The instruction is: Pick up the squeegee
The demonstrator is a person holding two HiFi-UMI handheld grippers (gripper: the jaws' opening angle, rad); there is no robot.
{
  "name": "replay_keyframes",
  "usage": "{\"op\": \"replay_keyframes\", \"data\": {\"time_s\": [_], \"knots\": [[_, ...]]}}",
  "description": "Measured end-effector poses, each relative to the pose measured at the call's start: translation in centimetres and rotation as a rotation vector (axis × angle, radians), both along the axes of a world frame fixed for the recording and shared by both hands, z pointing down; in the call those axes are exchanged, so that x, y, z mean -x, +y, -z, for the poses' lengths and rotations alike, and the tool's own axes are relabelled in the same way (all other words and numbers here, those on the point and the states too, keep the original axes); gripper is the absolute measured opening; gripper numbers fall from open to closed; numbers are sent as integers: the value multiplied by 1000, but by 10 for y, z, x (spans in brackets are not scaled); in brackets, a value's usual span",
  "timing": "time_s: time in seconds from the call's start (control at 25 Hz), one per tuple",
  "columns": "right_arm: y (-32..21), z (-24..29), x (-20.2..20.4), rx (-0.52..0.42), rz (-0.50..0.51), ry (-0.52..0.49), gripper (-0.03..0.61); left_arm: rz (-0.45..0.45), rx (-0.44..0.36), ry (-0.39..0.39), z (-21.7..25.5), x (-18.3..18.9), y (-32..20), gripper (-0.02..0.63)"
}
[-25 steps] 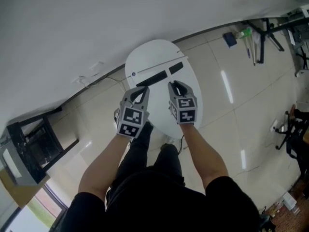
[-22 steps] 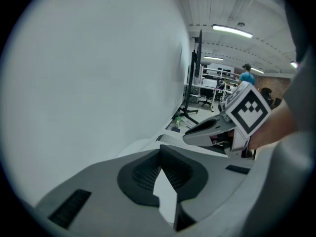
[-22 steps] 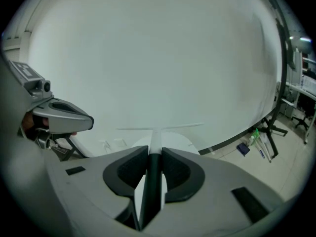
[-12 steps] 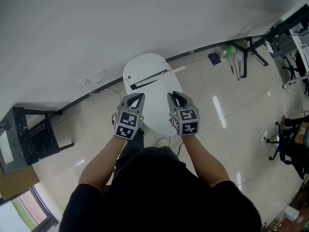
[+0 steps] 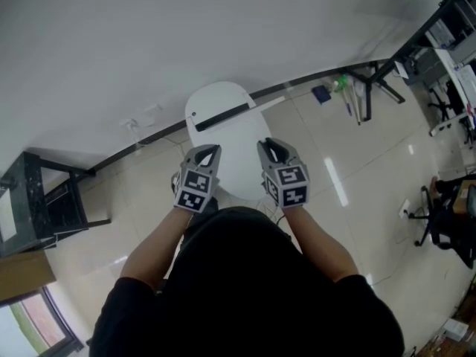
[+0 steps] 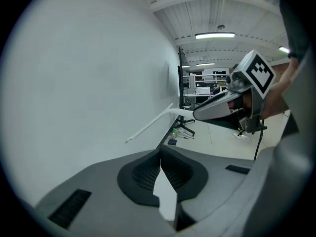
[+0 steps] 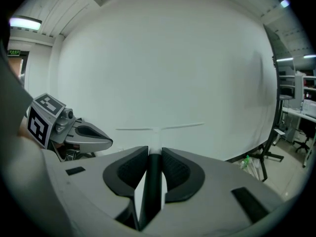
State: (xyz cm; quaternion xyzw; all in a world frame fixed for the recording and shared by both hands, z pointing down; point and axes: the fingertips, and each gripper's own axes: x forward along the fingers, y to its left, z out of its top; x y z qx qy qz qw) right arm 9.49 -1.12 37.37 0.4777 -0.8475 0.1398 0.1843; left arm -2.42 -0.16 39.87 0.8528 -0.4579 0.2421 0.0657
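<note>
My right gripper [image 5: 269, 146] is shut on the dark handle of the squeegee [image 5: 232, 113], whose long blade lies crosswise ahead of both grippers, above the white round table [image 5: 223, 162]. In the right gripper view the handle [image 7: 153, 181] runs up between the pads to the white T-shaped blade [image 7: 158, 128], seen against the wall. My left gripper [image 5: 211, 150] hovers beside it on the left, shut and empty, its tips meeting [image 6: 159, 154]. The left gripper view shows the blade [image 6: 148, 127] reaching out from the right gripper [image 6: 197, 115].
A white wall fills the space ahead. A black metal frame [image 5: 44, 199] stands on the tiled floor at left. Black stand legs and bottles [image 5: 357, 88] sit by the wall at right, and a black chair [image 5: 446, 214] stands at the far right.
Both grippers have risen, the right one carrying the squeegee up off the table. The table now looks smaller and farther below.
</note>
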Motion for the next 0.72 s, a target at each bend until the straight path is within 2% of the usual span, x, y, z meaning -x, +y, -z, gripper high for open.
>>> {"op": "replay_keyframes", "data": {"time_s": [0.72], "knots": [[9,14,-5,-44,3,-10,94,-9,-49,-8,19,-13,5,6]]}}
